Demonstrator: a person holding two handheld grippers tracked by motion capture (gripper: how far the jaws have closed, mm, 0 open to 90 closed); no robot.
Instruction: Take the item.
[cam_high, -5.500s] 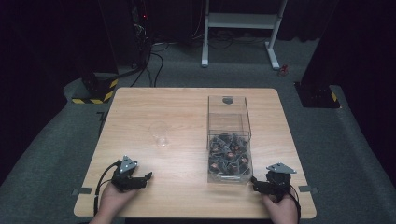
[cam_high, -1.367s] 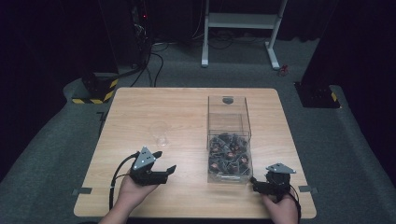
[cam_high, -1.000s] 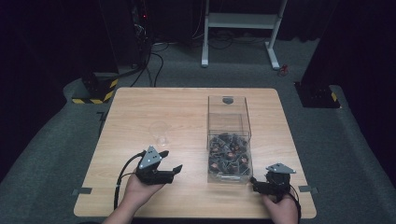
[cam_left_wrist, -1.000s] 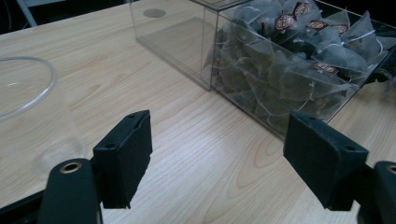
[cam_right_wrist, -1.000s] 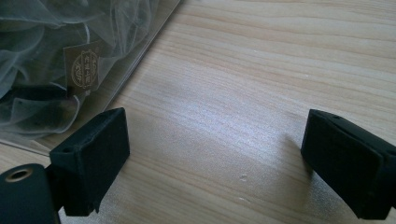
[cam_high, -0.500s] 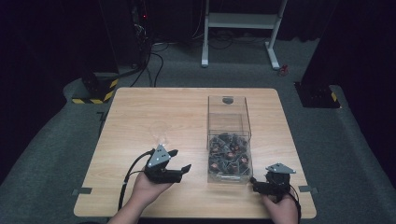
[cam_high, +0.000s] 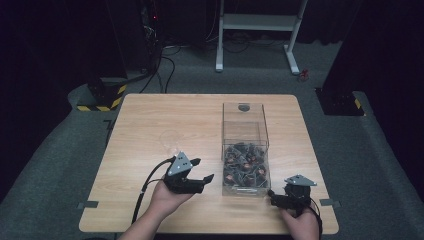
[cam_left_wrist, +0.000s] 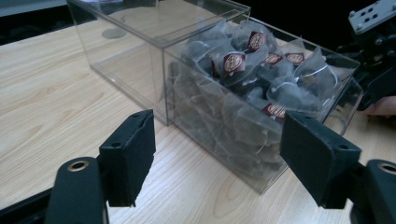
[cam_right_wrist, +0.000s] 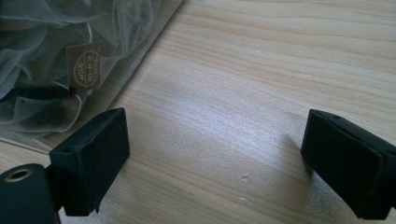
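Note:
A clear plastic box (cam_high: 245, 131) stands right of the table's middle, its near half heaped with mesh tea bags (cam_high: 244, 167) bearing dark red tags. My left gripper (cam_high: 202, 170) is held open just left of the box's near end, lifted off the wood. In the left gripper view its jaws (cam_left_wrist: 219, 163) frame the box's corner (cam_left_wrist: 168, 70) and the tea bags (cam_left_wrist: 252, 70), apart from the wall. My right gripper (cam_high: 278, 198) rests open by the box's near right corner. In the right gripper view it (cam_right_wrist: 215, 158) spans bare wood, with the box wall (cam_right_wrist: 140, 42) at the upper left.
The wooden table (cam_high: 165, 125) has free room on its left and far parts. A small dark round mark (cam_high: 244, 107) sits at the box's far end. A white-legged stand (cam_high: 260, 30) and a black-and-yellow striped base (cam_high: 102, 95) lie on the floor beyond.
My left gripper rose from the table's front left and travelled right, up to the box's near left side. The right gripper and the box stayed put.

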